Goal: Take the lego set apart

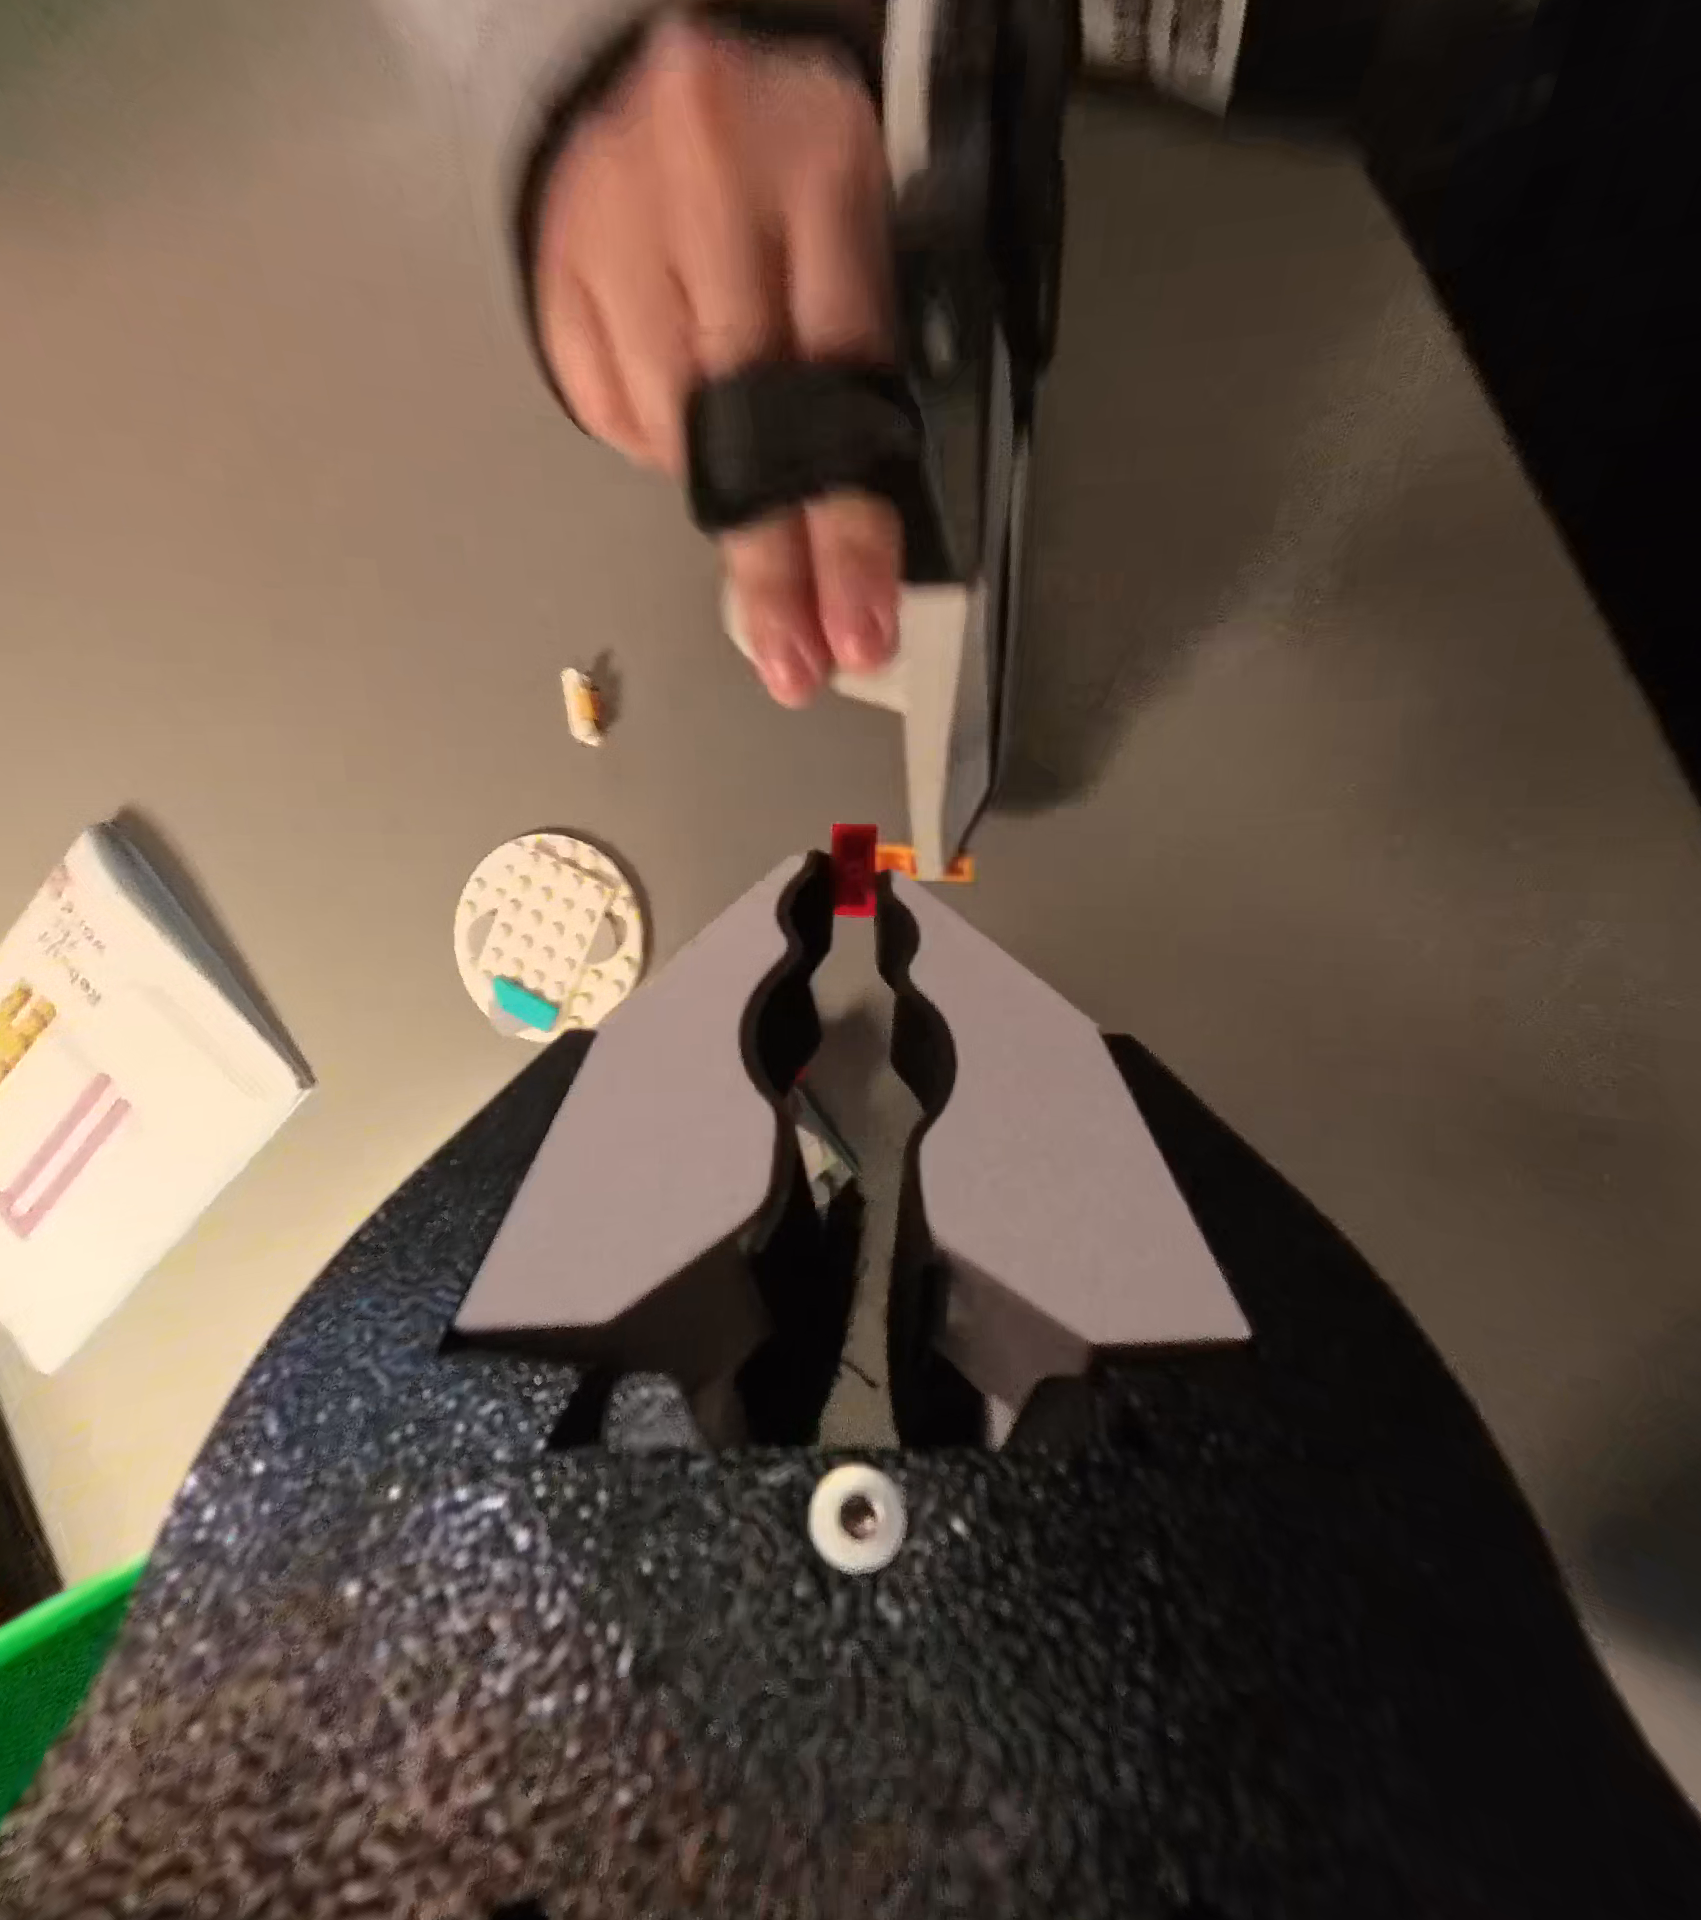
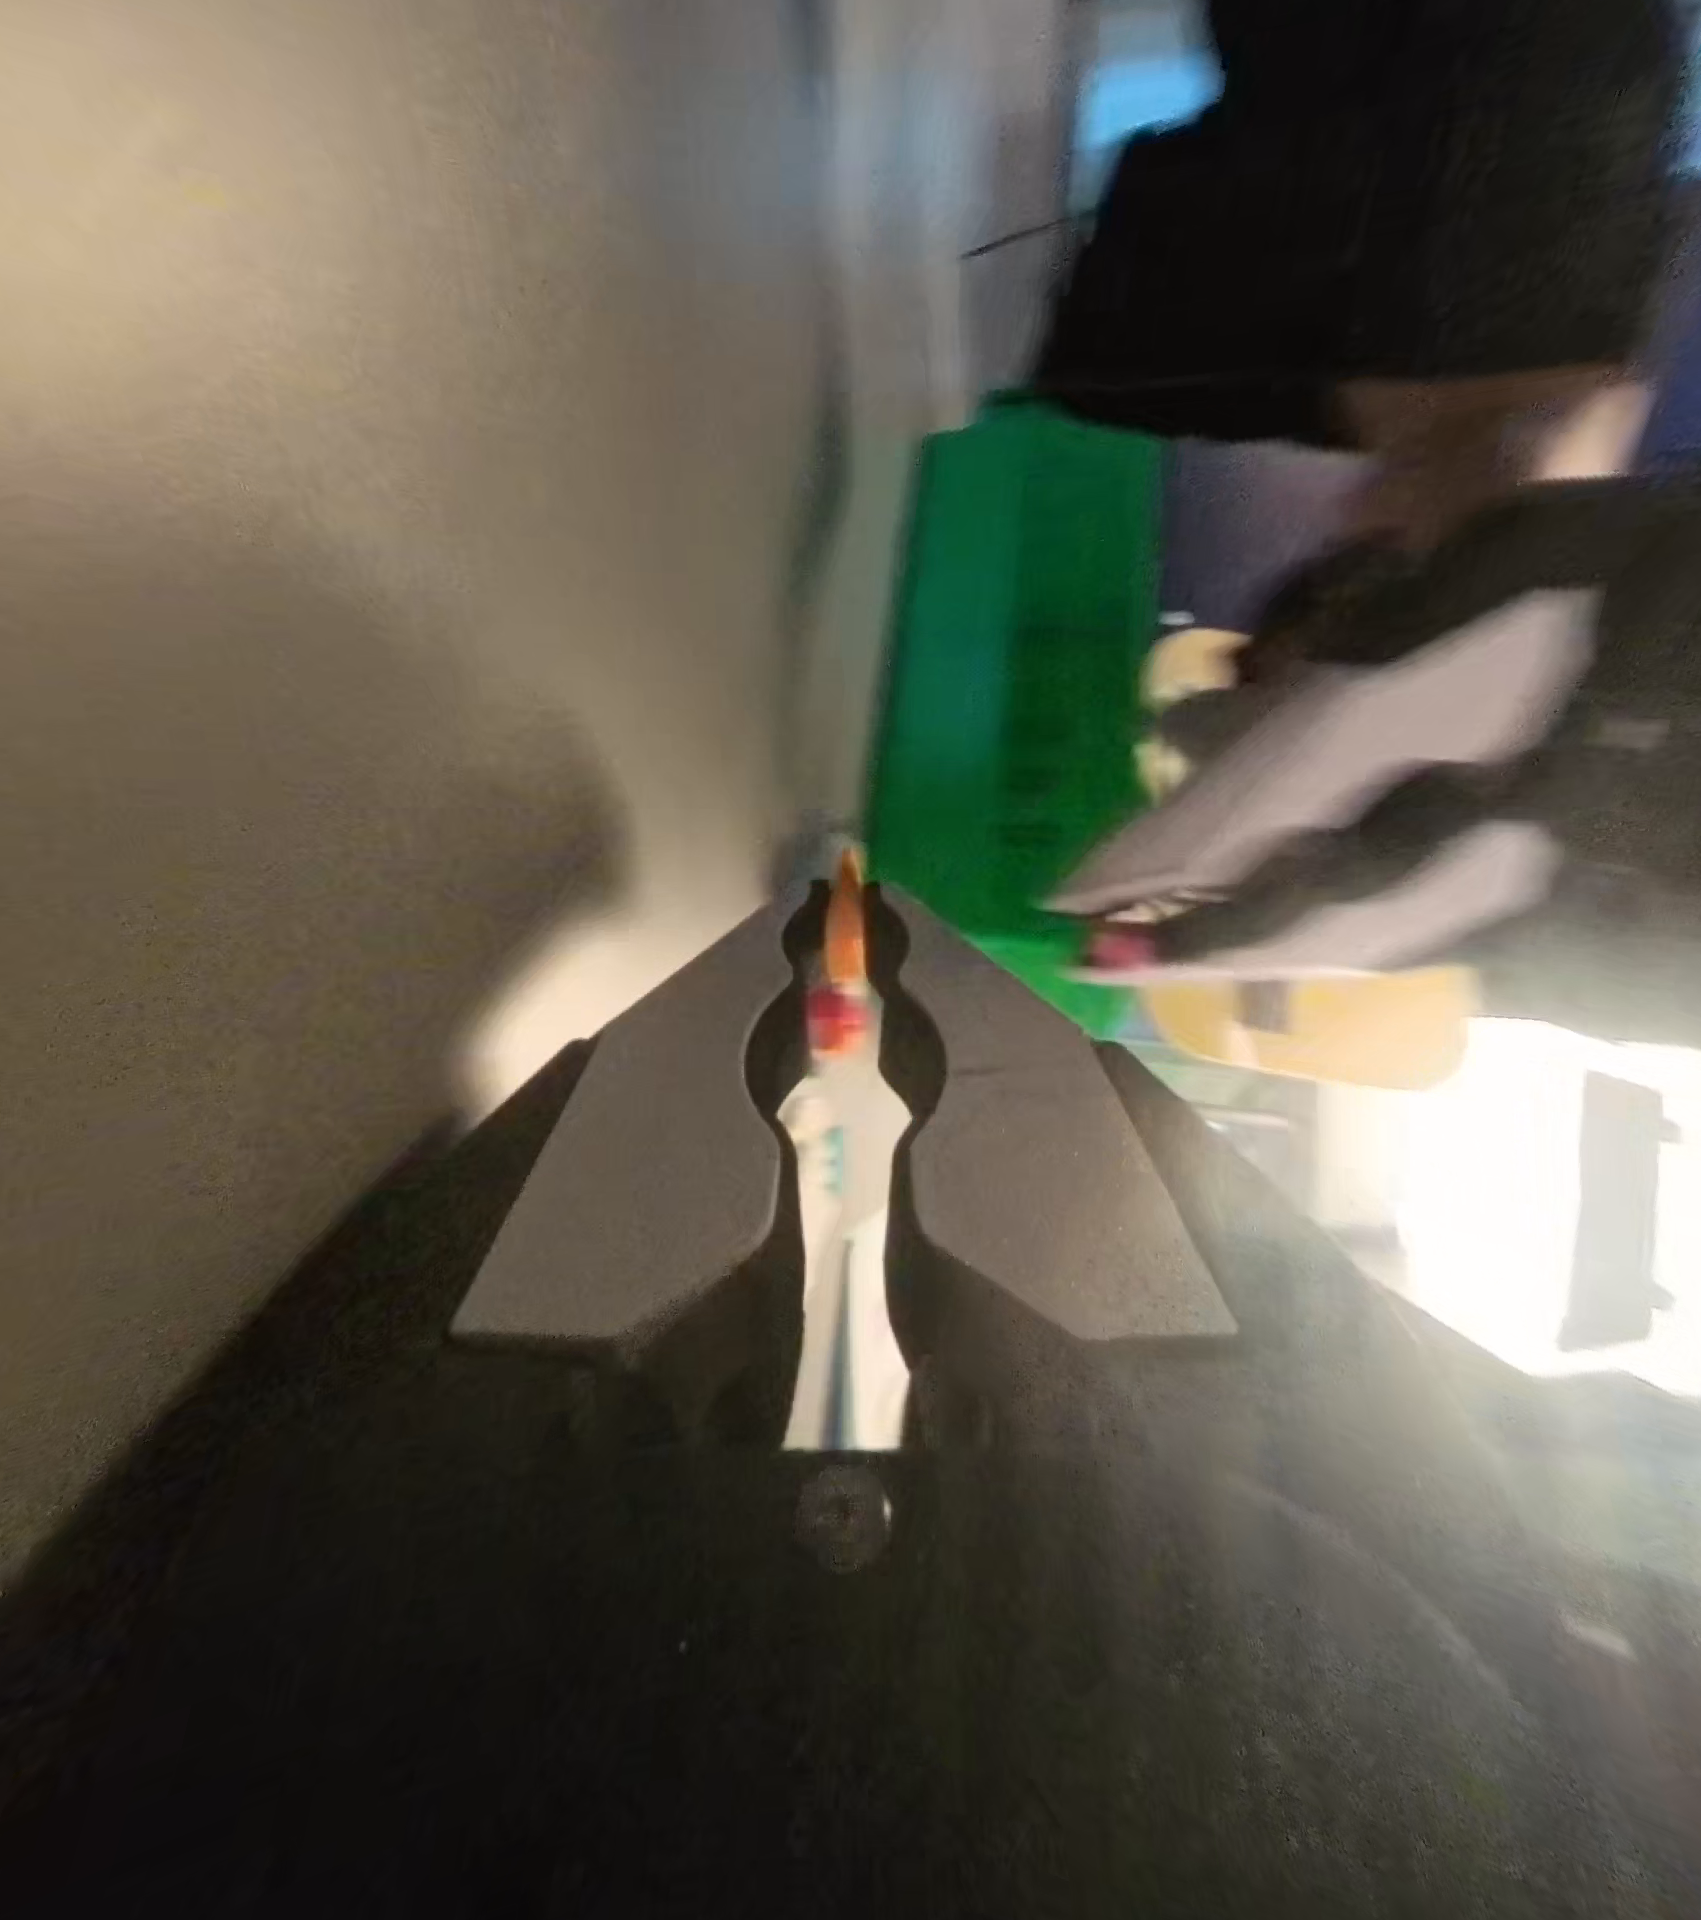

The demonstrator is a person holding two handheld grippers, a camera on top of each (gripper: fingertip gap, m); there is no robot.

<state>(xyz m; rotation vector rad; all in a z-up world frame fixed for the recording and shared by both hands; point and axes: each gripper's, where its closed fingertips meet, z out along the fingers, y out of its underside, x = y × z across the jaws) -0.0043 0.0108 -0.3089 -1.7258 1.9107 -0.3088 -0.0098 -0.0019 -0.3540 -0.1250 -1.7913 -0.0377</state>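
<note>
A: Why were the 2 grippers set nose to nose above the table [image 1: 254, 520]?

B: My reading is that each wanted 1 half of the same small assembly, so they could pull against one another. The left gripper [image 1: 851, 868] had its fingers closed on a red brick [image 1: 853, 871], pinched right at the tips. The right gripper [image 1: 950, 831] came in from the far side, and its tips were shut on an orange piece [image 1: 896, 858] that sat just beside the red brick, touching it as far as I could tell.

A: And from the right wrist view?

B: The right gripper [image 2: 848, 904] showed the orange piece [image 2: 846, 914] edge-on between its tips, clamped. The frame was badly blurred, so I could not say whether the 2 parts were joined or already apart. The left gripper [image 2: 1085, 925] showed to the right of it, with something red at its tip.

A: What else lay about?

B: A round white studded plate [image 1: 552, 930] with a teal tile [image 1: 524, 1003] on it, lying on the table left of the left gripper's fingers and well apart from the held pieces. A small tan piece [image 1: 584, 707] lay beyond it, and a booklet [image 1: 87, 1091] further left. A hand [image 1: 711, 270] gripped the right tool.

A: So the plate was out of it?

B: I judged so; neither gripper touched it.
</note>
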